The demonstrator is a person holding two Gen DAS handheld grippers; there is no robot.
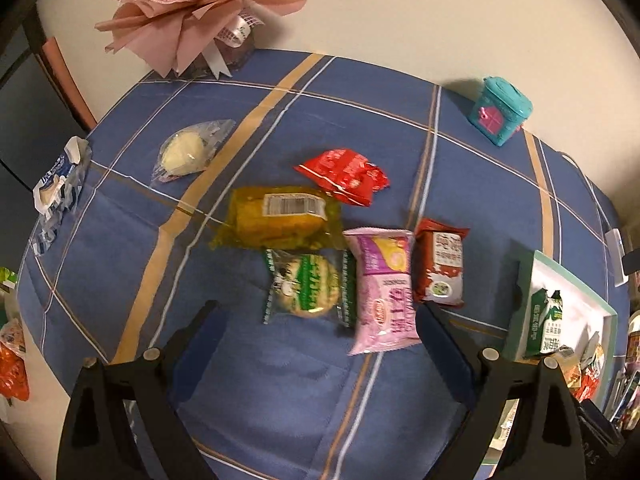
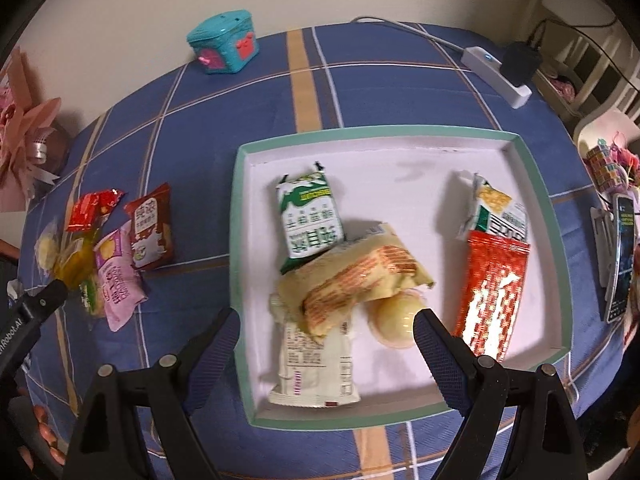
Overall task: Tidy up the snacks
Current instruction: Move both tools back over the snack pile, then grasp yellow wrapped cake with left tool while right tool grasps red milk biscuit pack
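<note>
- Snacks lie in two groups: six packets inside the tray (image 2: pixel 536 184), five clustered on the tablecloth (image 1: pixel 280 392) to its left, and two more packets apart at the cloth's far-left side.
- Tray count, right wrist view: green-and-white packet (image 2: pixel 310 216), beige-and-orange packet (image 2: pixel 360 280) lying across it, cream packet (image 2: pixel 316 364) partly under the beige one, clear packet with a pale round piece (image 2: pixel 394 320) half hidden beneath, red foil packet (image 2: pixel 492 292), and a second green-and-white packet (image 2: pixel 498 210) tucked behind the red one.
- Cloth cluster, left wrist view: yellow packet (image 1: pixel 280 216), red packet (image 1: pixel 344 176), green round-biscuit packet (image 1: pixel 310 286), pink packet (image 1: pixel 384 288), brown packet (image 1: pixel 442 268); green, pink and brown sit edge to edge.
- Apart: clear packet with a pale bun (image 1: pixel 188 152); blue-and-white packet (image 1: pixel 58 184) at the cloth's edge.
- Print on all packets too blurred to read.
- Left gripper (image 1: pixel 316 320) spread wide, holding nothing, above the green and pink packets.
- Right gripper (image 2: pixel 326 328) spread wide, holding nothing, over the tray's near half.
- One teal box (image 1: pixel 502 110) near the far edge; one pink bouquet (image 1: pixel 192 8), cut off at top.
</note>
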